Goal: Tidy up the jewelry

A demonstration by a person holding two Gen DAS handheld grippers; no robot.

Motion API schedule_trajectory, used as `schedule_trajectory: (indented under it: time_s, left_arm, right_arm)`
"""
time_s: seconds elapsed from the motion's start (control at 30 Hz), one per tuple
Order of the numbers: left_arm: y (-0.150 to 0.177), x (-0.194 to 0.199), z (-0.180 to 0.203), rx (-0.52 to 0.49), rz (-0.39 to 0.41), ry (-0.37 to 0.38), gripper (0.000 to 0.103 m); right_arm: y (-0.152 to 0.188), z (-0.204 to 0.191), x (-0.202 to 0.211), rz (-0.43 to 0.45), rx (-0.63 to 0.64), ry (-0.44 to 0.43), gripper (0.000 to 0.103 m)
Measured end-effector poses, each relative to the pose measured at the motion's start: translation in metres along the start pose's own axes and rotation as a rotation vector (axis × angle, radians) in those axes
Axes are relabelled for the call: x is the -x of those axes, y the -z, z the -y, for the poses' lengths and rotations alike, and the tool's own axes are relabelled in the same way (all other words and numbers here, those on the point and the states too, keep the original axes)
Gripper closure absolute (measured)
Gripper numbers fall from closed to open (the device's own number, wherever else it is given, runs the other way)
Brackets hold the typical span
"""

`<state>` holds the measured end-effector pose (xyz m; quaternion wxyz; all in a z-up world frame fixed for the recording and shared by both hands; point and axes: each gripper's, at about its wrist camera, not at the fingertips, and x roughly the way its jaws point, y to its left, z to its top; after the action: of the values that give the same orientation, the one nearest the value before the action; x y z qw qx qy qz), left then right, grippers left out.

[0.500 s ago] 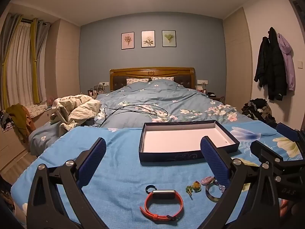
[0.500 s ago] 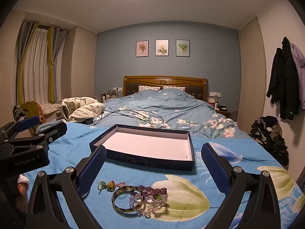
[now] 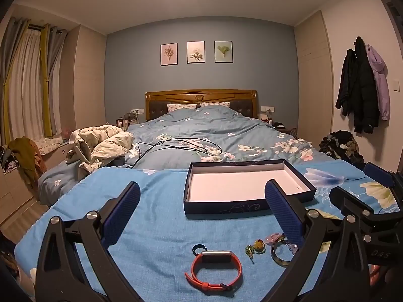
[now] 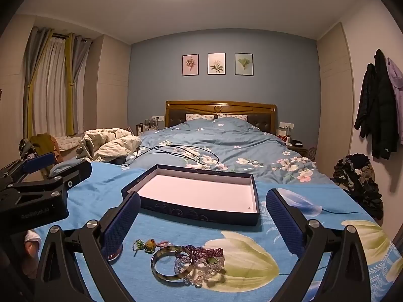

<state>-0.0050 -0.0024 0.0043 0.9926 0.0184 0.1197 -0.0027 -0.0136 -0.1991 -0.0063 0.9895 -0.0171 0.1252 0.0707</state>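
Clearly nothing is packed yet: both grippers' fingers are spread and empty, left gripper (image 3: 201, 216) over the orange watch (image 3: 214, 268), right gripper (image 4: 201, 224) over the bangle (image 4: 172, 265), near the bed's foot edge; lift pieces singly into the empty box (image 4: 201, 216) beyond.

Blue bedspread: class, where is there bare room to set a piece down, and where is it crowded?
The box is bare inside. Open bedspread lies left of the box and of the orange watch. Crowded: the bangle, the bead bracelets and the small charm cluster before the box.
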Motion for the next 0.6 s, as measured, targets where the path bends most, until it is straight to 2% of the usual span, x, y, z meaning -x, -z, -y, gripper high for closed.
schedule_trajectory:
  time_s: [0.6]
  left_arm:
    - [0.0015, 0.0022, -0.0005, 0.002, -0.005, 0.005, 0.006]
  right_arm:
    - [0.0056, 0.0001, 0.003, 0.012, -0.004, -0.004, 0.007]
